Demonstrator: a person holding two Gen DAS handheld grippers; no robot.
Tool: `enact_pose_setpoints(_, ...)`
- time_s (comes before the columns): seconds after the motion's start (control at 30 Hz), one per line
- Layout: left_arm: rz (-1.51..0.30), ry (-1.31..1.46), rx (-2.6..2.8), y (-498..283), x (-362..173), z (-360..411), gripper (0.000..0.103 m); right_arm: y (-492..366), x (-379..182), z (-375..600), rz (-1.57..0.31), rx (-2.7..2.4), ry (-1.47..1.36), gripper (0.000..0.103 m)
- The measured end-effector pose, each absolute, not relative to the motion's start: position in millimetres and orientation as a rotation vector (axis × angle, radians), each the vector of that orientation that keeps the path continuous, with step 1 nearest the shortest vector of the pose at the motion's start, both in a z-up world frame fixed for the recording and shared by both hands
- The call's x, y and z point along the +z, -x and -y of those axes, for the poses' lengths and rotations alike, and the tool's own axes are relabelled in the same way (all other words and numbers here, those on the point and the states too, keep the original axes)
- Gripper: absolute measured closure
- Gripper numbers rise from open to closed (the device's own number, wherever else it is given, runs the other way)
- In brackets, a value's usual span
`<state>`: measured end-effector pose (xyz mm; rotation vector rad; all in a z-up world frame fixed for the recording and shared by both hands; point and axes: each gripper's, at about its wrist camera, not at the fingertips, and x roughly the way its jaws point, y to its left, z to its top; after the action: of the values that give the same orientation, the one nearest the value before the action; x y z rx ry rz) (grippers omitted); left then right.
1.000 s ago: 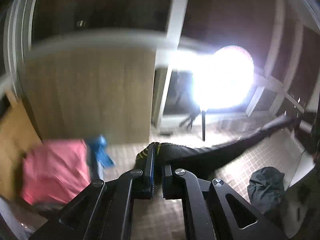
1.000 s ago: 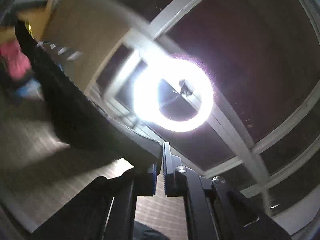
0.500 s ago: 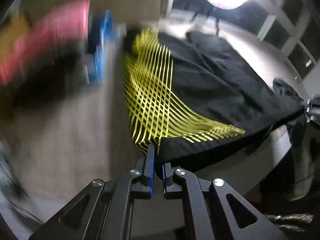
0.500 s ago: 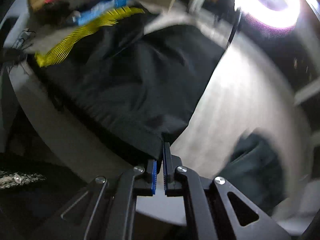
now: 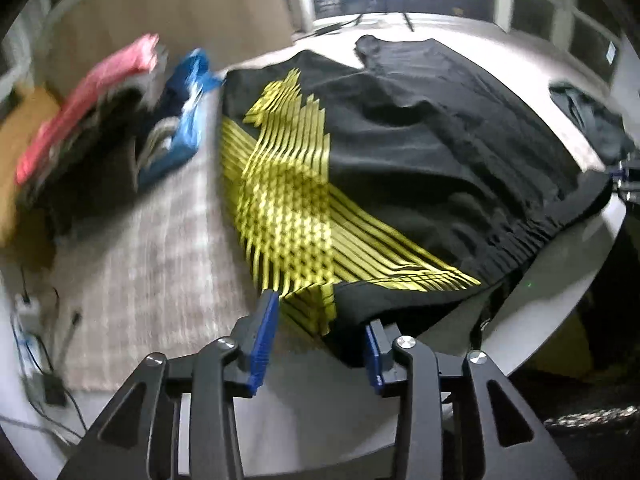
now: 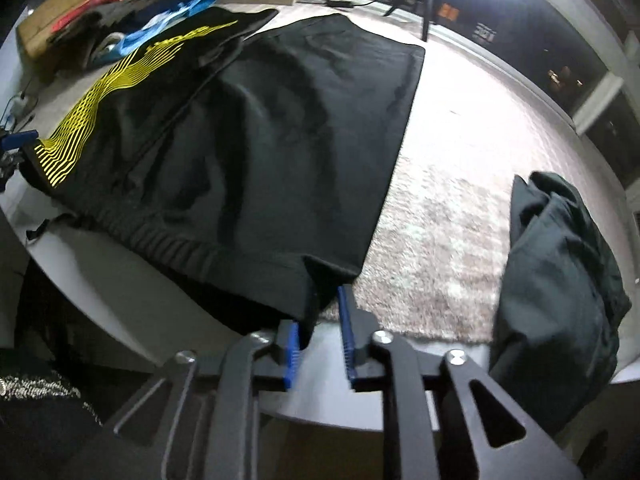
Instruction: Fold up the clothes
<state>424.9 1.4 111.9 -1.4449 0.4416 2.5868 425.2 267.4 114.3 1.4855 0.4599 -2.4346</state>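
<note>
Black shorts with a yellow striped pattern (image 5: 420, 152) lie spread flat on the round table, waistband at the near edge. They also show in the right wrist view (image 6: 260, 140). My left gripper (image 5: 320, 336) is open at the yellow-patterned waistband corner, which lies between its blue pads. My right gripper (image 6: 320, 328) is open at the other waistband corner, with the black cloth's edge between its pads. The right gripper's tip shows at the far right of the left wrist view (image 5: 624, 176).
A stack of folded clothes, pink (image 5: 84, 100) and blue (image 5: 180, 120), sits at the table's far left. A crumpled dark garment (image 6: 560, 280) lies at the right. A pale textured cloth (image 6: 440, 220) covers the table (image 6: 120, 292). Cables lie at the left edge (image 5: 36, 352).
The shorts went from hanging stretched in the air to lying flat on the table. Both grippers have lowered to the near edge and opened, letting go of the waistband corners.
</note>
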Motion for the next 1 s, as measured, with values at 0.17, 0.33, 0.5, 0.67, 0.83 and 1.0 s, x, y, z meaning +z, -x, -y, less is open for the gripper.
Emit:
enact_pose_setpoints(0.17,-0.531,1.378,2.571,-428.3,115.1,-2.6,0.07,-431.5,99.3,-272.0,-0.384,-2.474,-1.492,0.069)
enact_pose_setpoints(0.33,-0.247,1.463,2.593,-422.4,117.6,42.2,0.1,-433.6,95.2,-269.4,-0.316,-2.474,-1.5,0.067)
enact_pose_setpoints(0.5,-0.233,1.529,2.598,-430.8,107.1,50.3,0.095,-435.8,91.2,-266.7,-0.249,-2.472,-1.508,0.08)
enact_pose_setpoints(0.67,-0.344,1.567,2.676,-433.5,101.2,47.9,0.058,-430.7,87.0,-271.9,-0.221,-2.458,-1.554,0.089)
enact_pose_setpoints(0.83,-0.175,1.557,2.636,-434.8,105.4,57.0,0.098,-431.9,86.5,-266.1,-0.267,-2.448,-1.581,0.072)
enact_pose_setpoints(1.0,-0.029,1.584,2.555,-422.0,118.3,63.3,0.099,-419.4,107.8,-252.9,-0.395,-2.353,-1.558,0.099)
